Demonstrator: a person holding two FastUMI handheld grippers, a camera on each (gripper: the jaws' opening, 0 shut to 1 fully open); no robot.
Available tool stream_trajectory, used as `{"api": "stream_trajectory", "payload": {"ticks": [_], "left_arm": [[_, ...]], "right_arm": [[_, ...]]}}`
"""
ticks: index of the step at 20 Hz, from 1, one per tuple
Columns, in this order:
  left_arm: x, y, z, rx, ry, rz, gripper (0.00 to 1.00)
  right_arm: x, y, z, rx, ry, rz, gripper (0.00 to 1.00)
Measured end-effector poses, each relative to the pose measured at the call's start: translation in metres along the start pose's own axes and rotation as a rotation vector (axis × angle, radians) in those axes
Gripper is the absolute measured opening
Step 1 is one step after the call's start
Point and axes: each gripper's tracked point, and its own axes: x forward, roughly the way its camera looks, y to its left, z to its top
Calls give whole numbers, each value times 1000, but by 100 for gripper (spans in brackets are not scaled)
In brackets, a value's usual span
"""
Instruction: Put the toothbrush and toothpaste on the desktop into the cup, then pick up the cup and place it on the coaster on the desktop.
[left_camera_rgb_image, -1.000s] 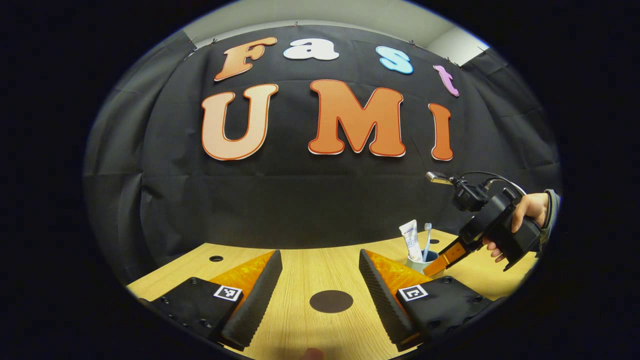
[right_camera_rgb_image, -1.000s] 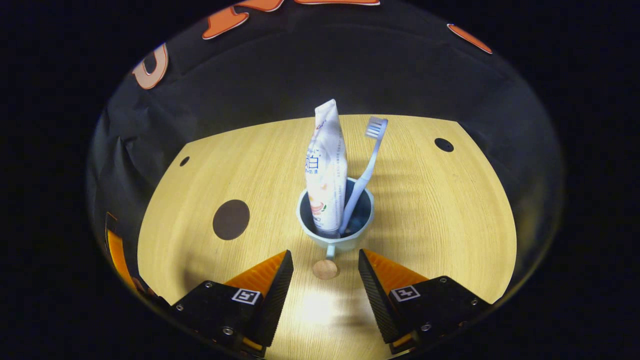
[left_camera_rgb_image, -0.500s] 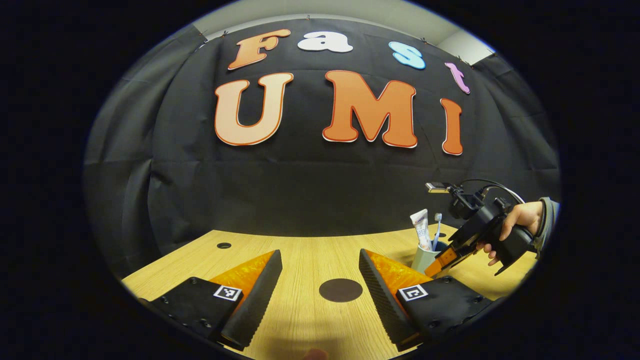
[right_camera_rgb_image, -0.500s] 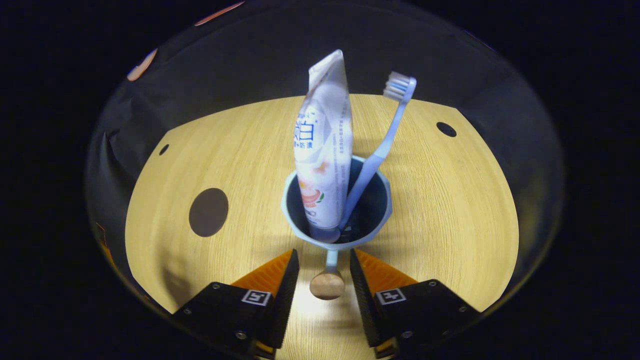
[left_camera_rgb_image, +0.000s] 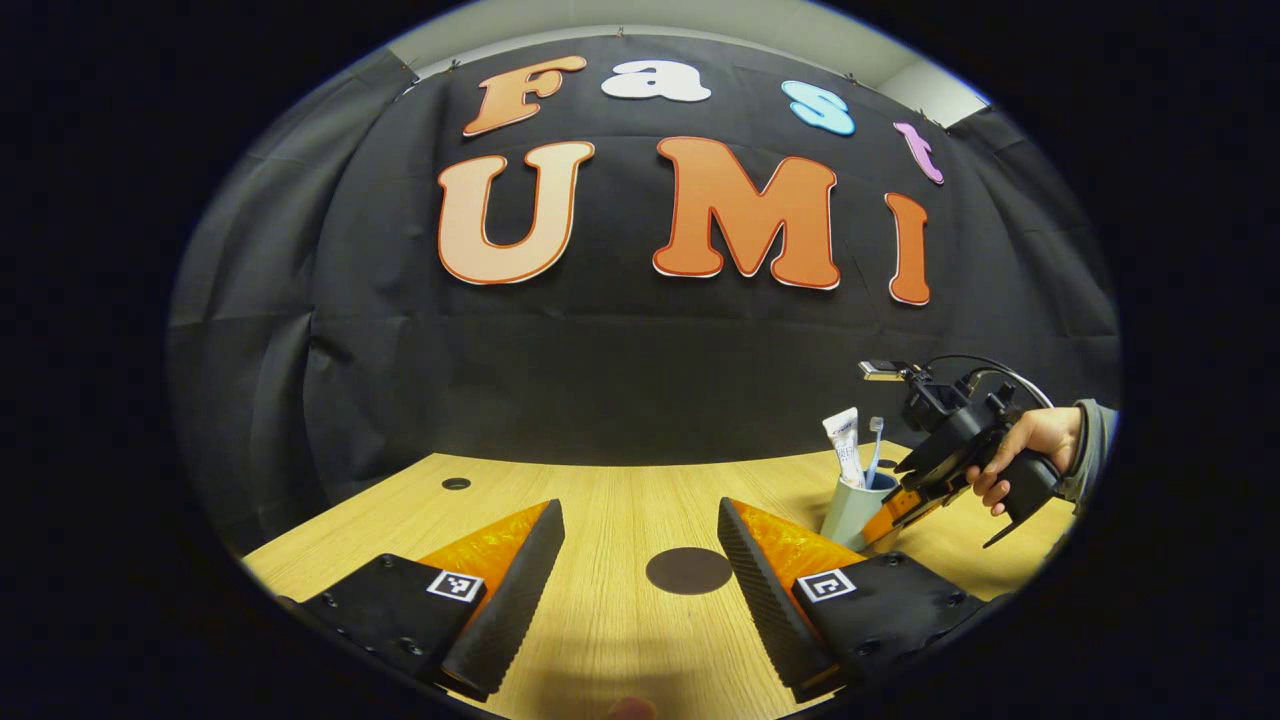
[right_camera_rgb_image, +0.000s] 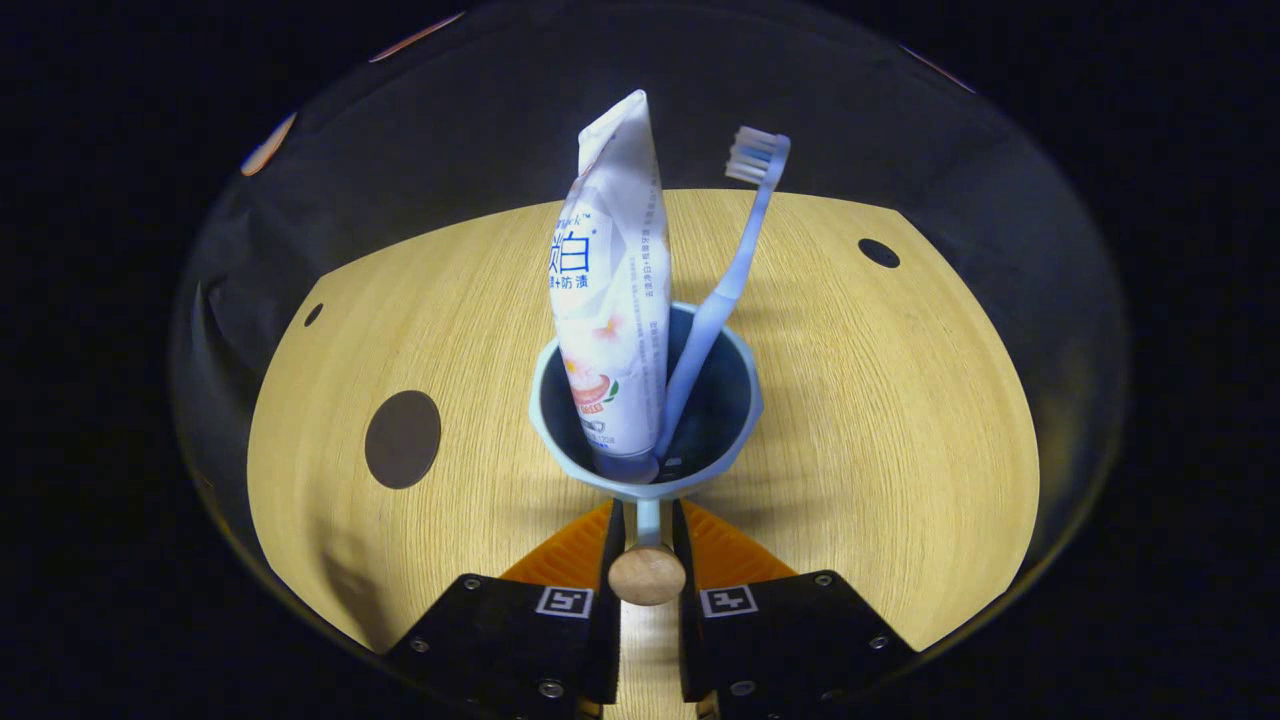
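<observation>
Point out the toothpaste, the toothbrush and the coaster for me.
toothpaste (right_camera_rgb_image: 612, 300): right gripper view, middle of the white tube.
toothbrush (right_camera_rgb_image: 735, 290): right gripper view, upper handle below the bristles.
coaster (right_camera_rgb_image: 402, 439): right gripper view, centre of the dark round disc.

desktop (right_camera_rgb_image: 880, 420) bare around cup (right_camera_rgb_image: 735, 385) | coaster (right_camera_rgb_image: 403, 439) unobstructed

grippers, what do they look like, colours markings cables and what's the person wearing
Each gripper has two wedge-shaped jaws: orange sides, black ribbed inner faces, black bolted bases with a small square black-and-white marker. That shows on the left gripper and the right gripper. In the left gripper view the right one has a black pistol-style body with a camera and looping black cable on top. The hand wears a grey sleeve.
</observation>
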Motion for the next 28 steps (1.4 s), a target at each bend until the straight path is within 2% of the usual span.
{"api": "stream_trajectory", "payload": {"ticks": [7,10,15,18,28], "left_arm": [[1,5,2,-3,0,6,98],[1,10,0,7,-4,18,98],[-8,23,-2,9,-7,43,98],[-13,29,-6,17,-5,60,98],[-25,64,-17,1,-1,123,98]], "right_arm": [[2,-5,4,-58,-36,31,23],[3,-2,6,-74,-52,91,23],[6,-1,8,-177,-83,110,23],[6,-3,10,-225,-80,152,23],[8,-3,17,-352,-81,184,23]]}}
